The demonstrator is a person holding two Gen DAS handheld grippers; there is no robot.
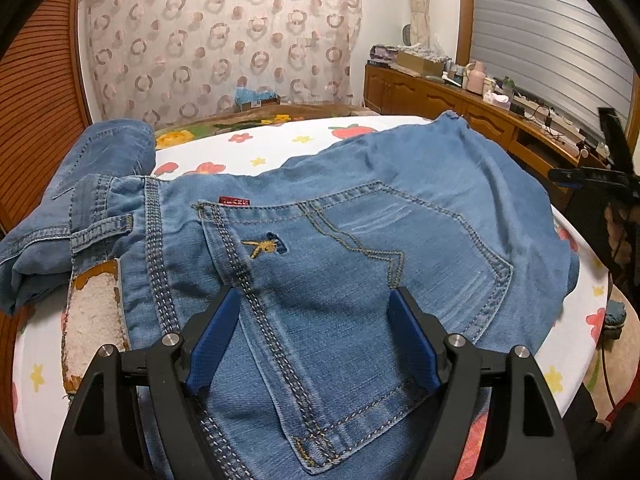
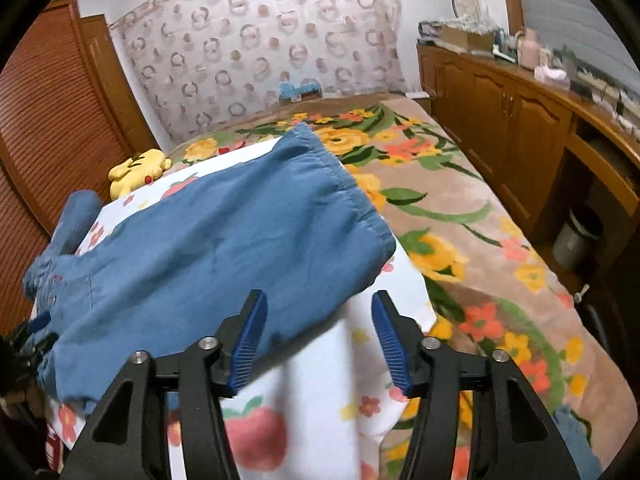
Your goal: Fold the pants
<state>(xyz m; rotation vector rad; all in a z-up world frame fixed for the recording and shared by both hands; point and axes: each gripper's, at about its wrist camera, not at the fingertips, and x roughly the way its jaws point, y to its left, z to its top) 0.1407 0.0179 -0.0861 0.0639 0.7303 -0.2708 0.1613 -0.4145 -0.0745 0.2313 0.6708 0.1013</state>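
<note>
Blue denim pants [image 1: 360,200] lie spread on a white fruit-print sheet [image 1: 256,152], seat side up, with a back pocket [image 1: 360,248] and a worn waistband patch [image 1: 94,320] showing. My left gripper [image 1: 314,294] hovers open over the pocket, its blue pads wide apart and not pinching the cloth. In the right wrist view a pant leg [image 2: 224,240] runs away to its hem at the upper right. My right gripper [image 2: 318,296] is open just past the leg's near edge, over the sheet [image 2: 320,380], with nothing between its fingers.
A floral blanket [image 2: 460,208] covers the bed beyond the sheet. A yellow plush toy [image 2: 138,170] lies at the far left beside louvred wooden doors [image 2: 48,128]. A wooden cabinet [image 2: 520,128] with clutter lines the right side. A black stand [image 1: 612,168] rises at the right.
</note>
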